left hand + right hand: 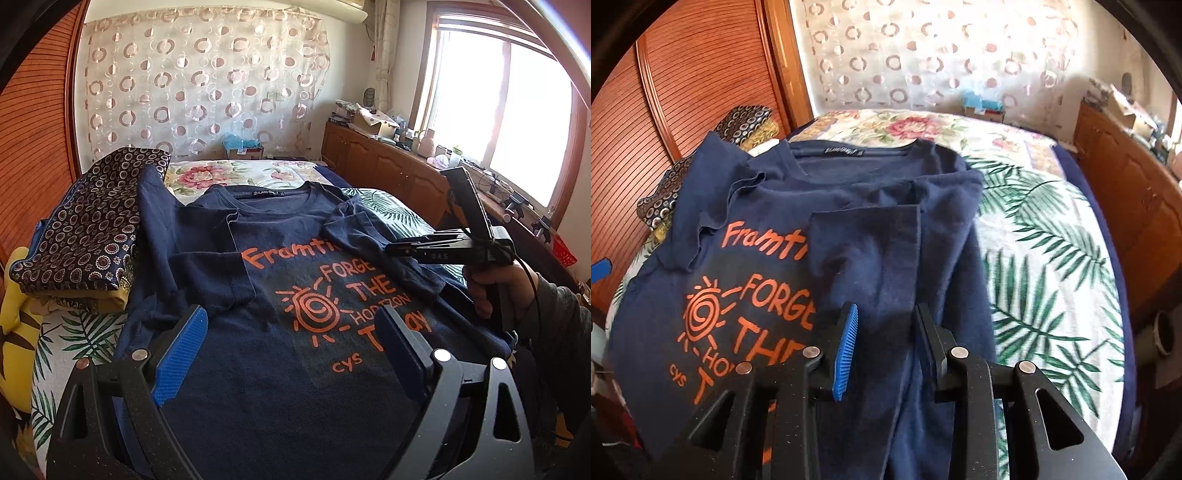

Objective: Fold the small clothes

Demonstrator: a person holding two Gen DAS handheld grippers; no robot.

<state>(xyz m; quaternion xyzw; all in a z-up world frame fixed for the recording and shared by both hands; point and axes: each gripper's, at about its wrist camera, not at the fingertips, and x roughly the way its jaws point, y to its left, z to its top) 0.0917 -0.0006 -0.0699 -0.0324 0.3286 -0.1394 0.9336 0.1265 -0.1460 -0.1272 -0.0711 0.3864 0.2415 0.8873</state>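
Navy T-shirt (775, 206) on bed, folded sleeve between parted right tool (886, 328) fingers

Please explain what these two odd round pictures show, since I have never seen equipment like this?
A person holds hand-held tongs in each hand, each carrying a wide-angle camera looking along its fingers. One picture looks past the left tongs, the other past the right tongs. A navy T-shirt with orange print lies on a floral bedspread, its sleeves folded inward. A patterned folded cloth sits beside it. The left tongs stand open, holding nothing; the right tongs' pads stand apart above the folded sleeve.
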